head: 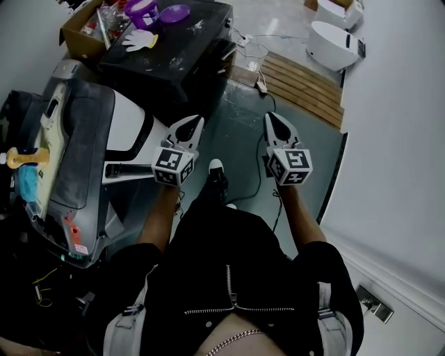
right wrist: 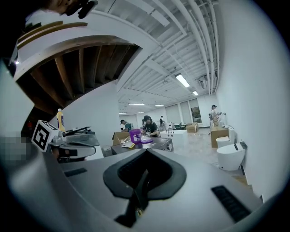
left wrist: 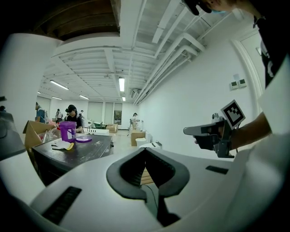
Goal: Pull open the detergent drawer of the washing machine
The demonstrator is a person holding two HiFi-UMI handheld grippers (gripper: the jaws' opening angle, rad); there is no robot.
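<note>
Left tool [head: 197, 124], right tool [head: 274, 119]: jaws together, empty, midair.
Washing machine [head: 80, 149] left in head view; only gripper views show person [left wrist: 71, 113] behind dark surface [left wrist: 86, 152].

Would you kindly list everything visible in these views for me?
table: one, black, upper left
bucket: one, purple, on the table
lid: one, purple, beside the bucket
glove: one, white, on the table
cardboard box: one, brown, left of the table
machine: one, grey and white, far left
bottle: one, yellow, by the machine's left edge
toilets: two, white, upper right
left tool: white, shut, empty
right tool: white, shut, empty
</note>
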